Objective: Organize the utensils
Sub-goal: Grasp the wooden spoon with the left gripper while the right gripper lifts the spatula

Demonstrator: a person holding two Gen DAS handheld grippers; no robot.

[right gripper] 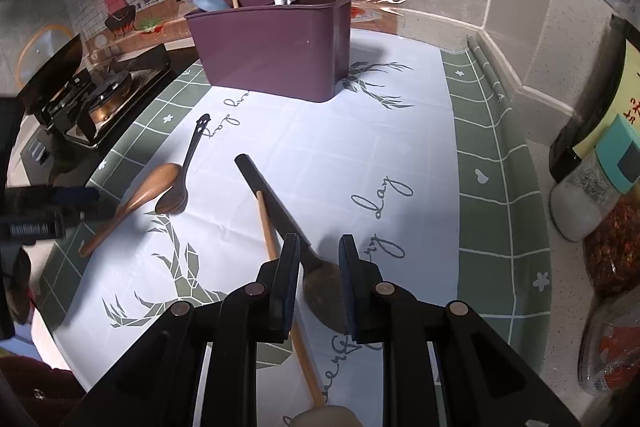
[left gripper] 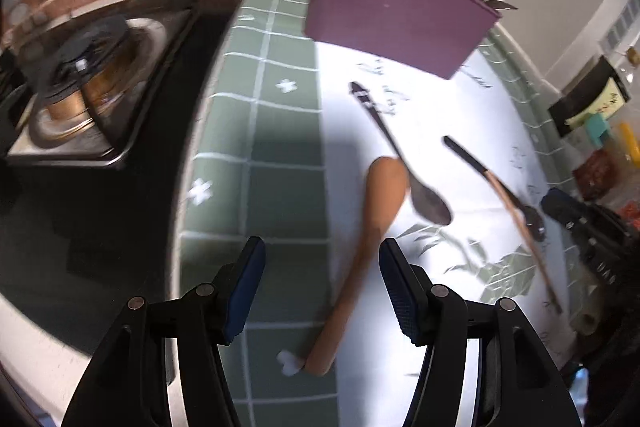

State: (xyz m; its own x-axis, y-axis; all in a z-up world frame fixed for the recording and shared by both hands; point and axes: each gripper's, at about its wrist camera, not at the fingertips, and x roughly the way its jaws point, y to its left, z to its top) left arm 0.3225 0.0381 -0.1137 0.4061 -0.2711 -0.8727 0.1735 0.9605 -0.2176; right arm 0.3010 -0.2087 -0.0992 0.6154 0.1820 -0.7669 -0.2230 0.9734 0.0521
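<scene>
The right claw (right gripper: pixel 319 281) stood partly spread over the dark spoon's bowl (right gripper: pixel 322 291) at lower centre, its pads not visibly pressing, while the left claw (left gripper: pixel 322 289) gaped empty above the light wooden spoon (left gripper: pixel 362 259). This looked like the pick-up step: next, each claw needed to close, lift and carry to the purple utensil bin (right gripper: pixel 276 47) at upper centre, far back on the counter (right gripper: pixel 492 187).

Right claw (right gripper: pixel 319 247) parted, straddling dark spoon (right gripper: pixel 320 283) on bench (right gripper: pixel 492 187), pads not pressing; thin wooden stick (right gripper: pixel 266 223) crossing under spoon; purple bin (right gripper: pixel 272 51) beyond, holding utensils; wooden spoon (right gripper: pixel 136 203) and black spoon (right gripper: pixel 176 195) left, bowls touching.
</scene>
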